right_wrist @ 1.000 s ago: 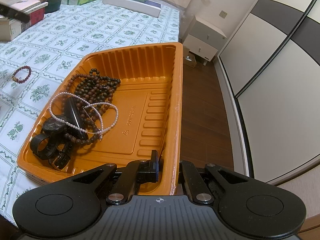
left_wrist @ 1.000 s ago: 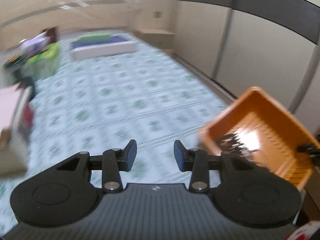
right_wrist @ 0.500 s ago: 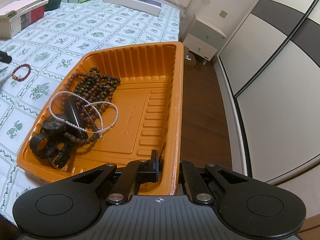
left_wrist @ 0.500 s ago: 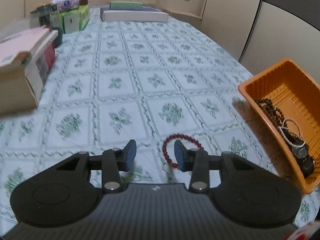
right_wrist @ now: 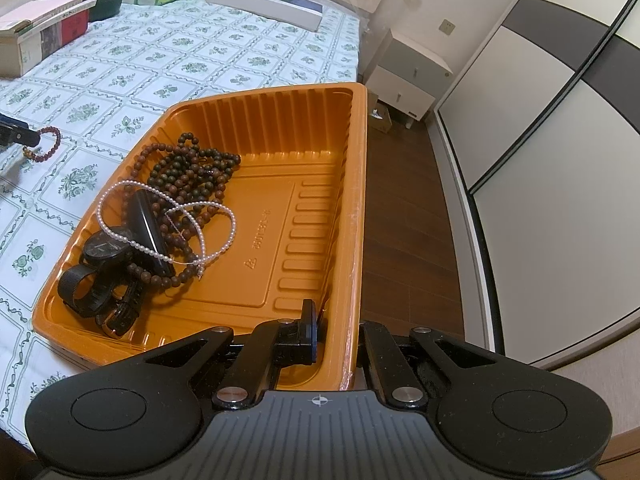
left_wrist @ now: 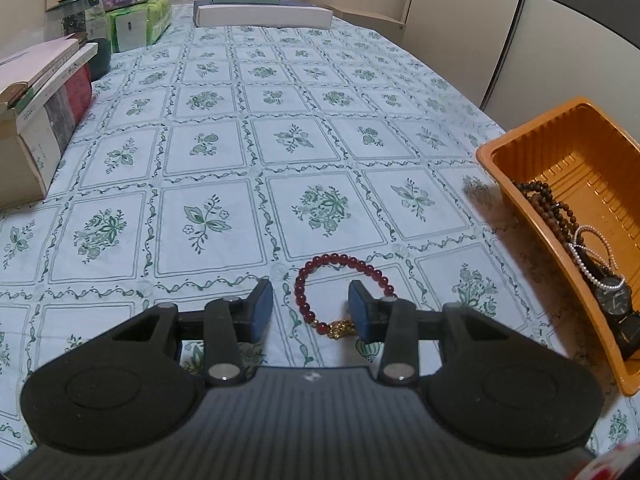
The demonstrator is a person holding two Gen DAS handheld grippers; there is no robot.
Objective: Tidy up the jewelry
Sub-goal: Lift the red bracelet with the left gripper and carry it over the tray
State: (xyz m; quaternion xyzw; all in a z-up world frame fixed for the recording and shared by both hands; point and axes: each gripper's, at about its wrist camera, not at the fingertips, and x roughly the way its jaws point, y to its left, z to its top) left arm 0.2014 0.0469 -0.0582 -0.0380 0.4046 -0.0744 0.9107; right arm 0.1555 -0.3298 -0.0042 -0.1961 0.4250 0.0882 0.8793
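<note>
A red bead bracelet (left_wrist: 316,276) with a gold charm lies on the flowered tablecloth. My left gripper (left_wrist: 311,307) is open, its fingers on either side of the bracelet's near part. The bracelet also shows in the right wrist view (right_wrist: 50,142). My right gripper (right_wrist: 338,330) is shut on the near right rim of the orange tray (right_wrist: 356,184), which shows in the left wrist view too (left_wrist: 496,172). In the tray lie brown bead strands (right_wrist: 188,168), a pearl string (right_wrist: 200,216) and black watches (right_wrist: 104,252).
Boxes and books (left_wrist: 44,92) stand at the table's left side, with a jar (left_wrist: 76,12) and tissue packs (left_wrist: 136,20) behind. A white and green box (left_wrist: 260,12) lies at the far end. The tray overhangs the table's right edge above a wooden floor (right_wrist: 400,220).
My left gripper swung from facing the room down to the table and closed in on the red bracelet, which now lies between its fingers. The right gripper and tray stayed still.
</note>
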